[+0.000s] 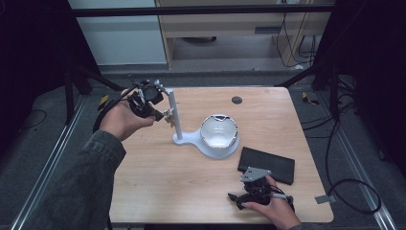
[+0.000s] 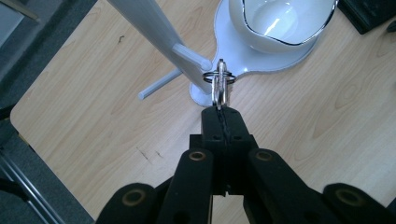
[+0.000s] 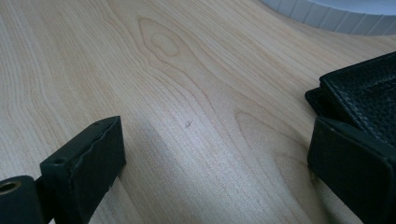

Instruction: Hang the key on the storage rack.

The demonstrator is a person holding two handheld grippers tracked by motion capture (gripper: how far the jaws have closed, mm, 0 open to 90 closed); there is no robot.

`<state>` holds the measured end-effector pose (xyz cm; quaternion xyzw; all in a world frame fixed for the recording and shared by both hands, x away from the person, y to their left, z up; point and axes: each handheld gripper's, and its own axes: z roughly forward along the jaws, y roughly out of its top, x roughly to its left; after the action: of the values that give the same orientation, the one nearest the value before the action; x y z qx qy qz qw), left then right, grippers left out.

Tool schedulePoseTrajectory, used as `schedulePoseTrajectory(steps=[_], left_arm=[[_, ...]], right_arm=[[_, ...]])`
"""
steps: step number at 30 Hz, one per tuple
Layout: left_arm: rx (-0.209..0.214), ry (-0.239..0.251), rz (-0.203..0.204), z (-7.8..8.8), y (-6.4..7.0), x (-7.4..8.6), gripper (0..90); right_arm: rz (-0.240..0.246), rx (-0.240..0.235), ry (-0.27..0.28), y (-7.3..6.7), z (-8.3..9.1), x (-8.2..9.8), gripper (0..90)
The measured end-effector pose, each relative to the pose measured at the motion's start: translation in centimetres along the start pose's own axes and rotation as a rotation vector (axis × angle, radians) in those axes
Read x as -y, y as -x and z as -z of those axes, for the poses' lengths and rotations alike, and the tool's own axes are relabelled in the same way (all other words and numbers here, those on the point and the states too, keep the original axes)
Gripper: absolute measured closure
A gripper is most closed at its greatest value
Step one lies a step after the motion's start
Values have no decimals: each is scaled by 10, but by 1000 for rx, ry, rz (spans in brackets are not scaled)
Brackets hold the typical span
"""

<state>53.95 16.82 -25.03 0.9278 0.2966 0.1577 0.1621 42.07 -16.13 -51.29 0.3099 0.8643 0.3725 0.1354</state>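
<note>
A white stand has a thin upright pole (image 1: 175,115) with short pegs (image 2: 189,56) and a flat base (image 1: 210,146). On that base sits a white bowl (image 1: 219,130) with a dark rim. My left gripper (image 1: 160,115) is held up beside the pole, shut on a bunch of metal key rings (image 2: 219,86). The rings hang just below the tip of one peg. My right gripper (image 1: 253,181) rests low near the table's front right, jaws open over bare wood (image 3: 215,154). A black leather case (image 1: 267,164) lies right beside it.
The light wooden table (image 1: 158,187) ends in a dark drop on every side. A small round dark cap (image 1: 236,100) sits in the table's far middle. The black case (image 3: 369,93) lies close to my right gripper's right-hand jaw.
</note>
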Motion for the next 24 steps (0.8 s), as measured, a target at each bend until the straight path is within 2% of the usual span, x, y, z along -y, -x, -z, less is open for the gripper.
schedulePoseTrajectory(steps=[7, 24], left_arm=[[-6, -3, -13, 0, 2, -6, 900], [-33, -9, 1, -5, -1, -9, 900]], right_arm=[[1, -1, 0, 0, 0, 0, 44], [5, -2, 0, 0, 0, 0, 44]])
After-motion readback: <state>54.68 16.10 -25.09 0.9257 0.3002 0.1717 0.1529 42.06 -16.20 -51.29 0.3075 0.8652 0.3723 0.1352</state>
